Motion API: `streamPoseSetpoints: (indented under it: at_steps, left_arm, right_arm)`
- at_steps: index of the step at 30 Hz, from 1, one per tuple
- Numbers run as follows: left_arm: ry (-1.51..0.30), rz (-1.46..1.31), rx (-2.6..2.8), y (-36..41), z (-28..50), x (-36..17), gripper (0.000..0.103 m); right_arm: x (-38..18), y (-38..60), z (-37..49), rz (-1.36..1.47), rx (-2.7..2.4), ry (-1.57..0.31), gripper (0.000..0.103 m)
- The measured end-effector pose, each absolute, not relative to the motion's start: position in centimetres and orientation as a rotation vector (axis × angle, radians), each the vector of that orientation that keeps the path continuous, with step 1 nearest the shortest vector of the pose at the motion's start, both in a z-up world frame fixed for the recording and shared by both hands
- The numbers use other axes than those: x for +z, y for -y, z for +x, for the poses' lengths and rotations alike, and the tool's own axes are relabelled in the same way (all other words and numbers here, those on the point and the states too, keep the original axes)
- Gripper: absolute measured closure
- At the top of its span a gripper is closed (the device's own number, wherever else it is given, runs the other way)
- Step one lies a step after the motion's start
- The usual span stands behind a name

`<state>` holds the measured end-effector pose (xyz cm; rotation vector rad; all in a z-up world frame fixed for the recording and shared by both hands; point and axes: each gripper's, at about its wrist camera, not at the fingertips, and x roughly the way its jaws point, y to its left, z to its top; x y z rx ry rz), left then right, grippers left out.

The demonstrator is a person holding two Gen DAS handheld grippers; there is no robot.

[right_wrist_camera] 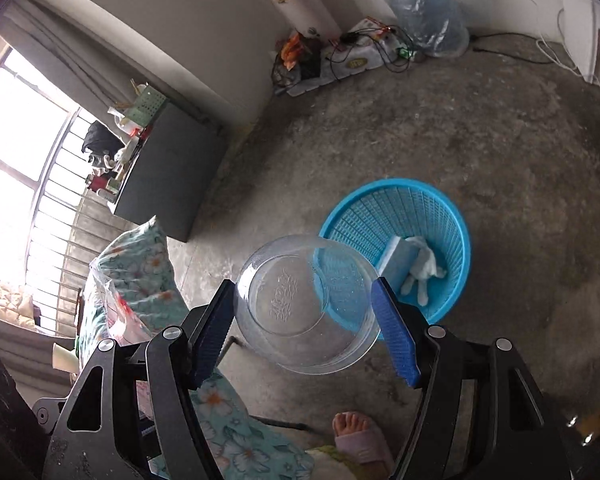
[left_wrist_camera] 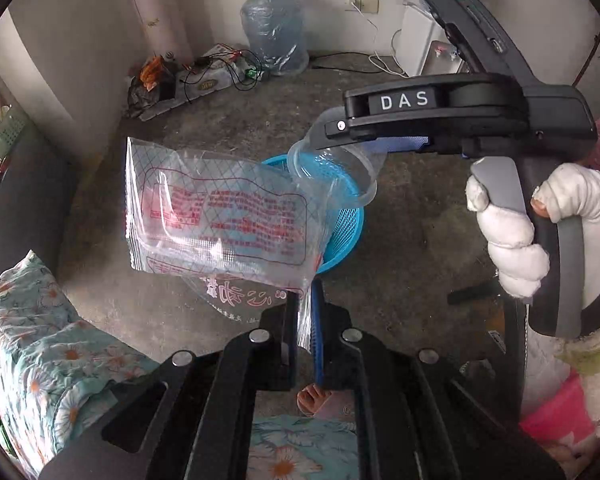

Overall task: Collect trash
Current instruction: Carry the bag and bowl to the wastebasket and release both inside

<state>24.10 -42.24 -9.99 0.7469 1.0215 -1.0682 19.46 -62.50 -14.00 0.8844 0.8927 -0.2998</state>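
Bare concrete floor [right_wrist_camera: 480,128] runs back to a pale wall, where a big water jug [left_wrist_camera: 274,24] stands beside a heap of cables and wrappers. At the left edge of the left wrist view lies a flowered cushion [left_wrist_camera: 40,340], and beside it hangs a clear plastic bag [left_wrist_camera: 220,220] printed in red. The left tongs [left_wrist_camera: 306,320] are clenched on that bag's lower corner, so that the bag spreads up and to the left, above the floor and in front of a blue basket [left_wrist_camera: 348,232]. To the right of the bag, a clear plastic cup [left_wrist_camera: 332,168] lies on its side between the blue pads of the right tongs [left_wrist_camera: 342,142], its open mouth over the basket. Farther right, a hand in a white glove [left_wrist_camera: 540,224] grips the handle of those tongs. In the right wrist view the right tongs [right_wrist_camera: 304,320] stand wide with both pads against the cup's [right_wrist_camera: 300,308] sides, grasping it just above the near rim of the basket [right_wrist_camera: 460,240], which stands on the floor. Inside the basket lie a white tissue [right_wrist_camera: 424,272] and a pale block. A sandalled foot [right_wrist_camera: 356,432] shows at the bottom of the view.
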Motion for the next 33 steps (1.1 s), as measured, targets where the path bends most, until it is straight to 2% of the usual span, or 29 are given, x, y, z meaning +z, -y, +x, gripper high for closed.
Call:
streamPoseSetpoints:
  at_steps: [6,9,10,11,12,14,19,28,30,32,33]
  left_arm:
    - [-1.096,0.771,-1.09,48.3,25.5,-16.0,0.096]
    - [-1.047,0.836,-1.091,51.4,24.7,-18.2,0.084]
    - [-1.038,0.836,-1.084,52.1,24.7,-18.7,0.076]
    - [-1.039,0.822,-1.075,52.9,24.5,-19.1,0.061]
    - [-1.038,0.803,-1.061,53.3,24.6,-19.3,0.055]
    - [-1.029,0.744,-1.055,53.4,24.7,-19.0,0.052]
    - [-1.004,0.594,-1.099,52.1,25.4,-15.9,0.045]
    - [-0.93,0.402,-1.134,46.1,26.0,-6.8,0.041]
    - [-0.896,0.361,-1.127,43.6,25.8,-4.1,0.041]
    - [-0.85,0.303,-1.11,40.4,25.4,-1.2,0.041]
    - [-0.824,0.263,-1.097,38.2,24.8,0.3,0.038]
  right_arm:
    - [-18.2,65.9,22.4,0.919,-0.316,-0.969,0.037]
    - [-20.0,67.7,23.8,0.932,-0.328,-0.991,0.033]
    - [-20.6,68.3,23.9,0.941,-0.348,-0.992,0.029]
    - [-21.1,68.7,23.9,0.945,-0.371,-0.991,0.022]
    - [-21.4,69.1,23.8,0.948,-0.389,-0.991,0.022]
    - [-21.6,69.6,23.2,0.957,-0.412,-0.987,0.022]
    - [-20.3,69.1,21.3,0.901,-0.427,-0.951,0.022]
    - [-13.8,65.4,20.2,0.675,-0.431,-0.837,0.022]
    - [-11.5,63.9,20.0,0.605,-0.421,-0.794,0.02]
    - [-9.0,62.2,19.6,0.542,-0.417,-0.74,0.011]
    - [-7.7,61.3,19.3,0.514,-0.411,-0.708,0.008]
